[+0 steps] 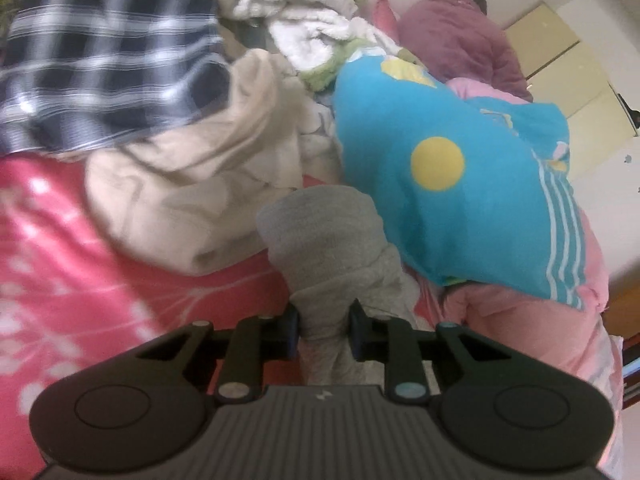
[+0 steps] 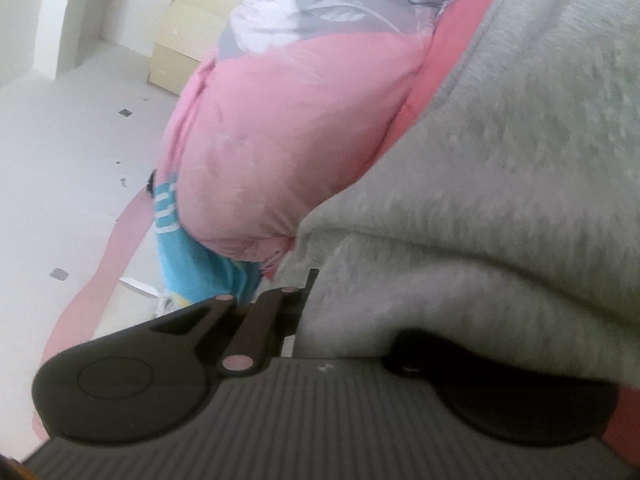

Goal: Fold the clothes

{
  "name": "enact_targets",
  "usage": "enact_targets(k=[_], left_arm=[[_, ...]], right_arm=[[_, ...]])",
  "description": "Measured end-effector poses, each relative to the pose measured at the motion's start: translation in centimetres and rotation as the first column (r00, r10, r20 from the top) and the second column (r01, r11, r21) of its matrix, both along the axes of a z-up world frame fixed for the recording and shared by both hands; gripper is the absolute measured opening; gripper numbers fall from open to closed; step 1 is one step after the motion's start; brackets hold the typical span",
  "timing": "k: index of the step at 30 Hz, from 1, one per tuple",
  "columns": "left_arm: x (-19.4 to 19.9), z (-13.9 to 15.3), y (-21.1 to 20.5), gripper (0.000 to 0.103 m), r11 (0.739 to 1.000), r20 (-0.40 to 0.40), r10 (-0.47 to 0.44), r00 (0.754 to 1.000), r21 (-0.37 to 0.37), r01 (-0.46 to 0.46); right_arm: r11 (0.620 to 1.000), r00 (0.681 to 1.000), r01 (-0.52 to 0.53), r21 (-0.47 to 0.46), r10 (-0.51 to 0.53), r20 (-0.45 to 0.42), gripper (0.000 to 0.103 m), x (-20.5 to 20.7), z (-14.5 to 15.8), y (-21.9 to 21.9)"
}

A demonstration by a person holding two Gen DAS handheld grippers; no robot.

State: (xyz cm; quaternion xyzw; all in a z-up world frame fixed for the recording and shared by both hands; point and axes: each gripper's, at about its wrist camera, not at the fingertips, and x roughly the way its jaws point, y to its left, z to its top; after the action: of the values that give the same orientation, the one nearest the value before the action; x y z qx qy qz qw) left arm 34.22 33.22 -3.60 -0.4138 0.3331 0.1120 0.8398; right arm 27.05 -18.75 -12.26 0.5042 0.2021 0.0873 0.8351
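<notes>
Here the left gripper (image 1: 323, 334) pinches a bunched fold of the grey garment (image 1: 336, 248), which rises toward 12 o'clock on the pink bedspread (image 1: 60, 280). The right gripper (image 2: 316, 320) is clenched on the same grey cloth, which drapes over and hides its right finger. At 2 o'clock, a blue blanket (image 1: 440, 168); at 10, blurred plaid cloth (image 1: 100, 52).

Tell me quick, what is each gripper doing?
Left gripper: closed on the grey garment.
Right gripper: shut on the same grey garment, which covers its fingers.
</notes>
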Motion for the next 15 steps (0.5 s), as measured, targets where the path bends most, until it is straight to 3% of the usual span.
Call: enact_targets(k=[9, 15], left_arm=[[-7.8, 1.2, 2.4, 0.024, 1.0, -0.029, 0.0, 1.0, -0.004, 0.0], [-11.3, 0.0, 3.5, 0.024, 1.0, -0.059, 0.014, 0.998, -0.012, -0.015]], right_arm=[[0.995, 0.996, -0.088, 0.045, 0.088, 0.003, 0.005, -5.2, 2.0, 0.9], [0.99, 0.991, -0.131, 0.055, 0.133, -0.03, 0.005, -8.7, 1.5, 1.5]])
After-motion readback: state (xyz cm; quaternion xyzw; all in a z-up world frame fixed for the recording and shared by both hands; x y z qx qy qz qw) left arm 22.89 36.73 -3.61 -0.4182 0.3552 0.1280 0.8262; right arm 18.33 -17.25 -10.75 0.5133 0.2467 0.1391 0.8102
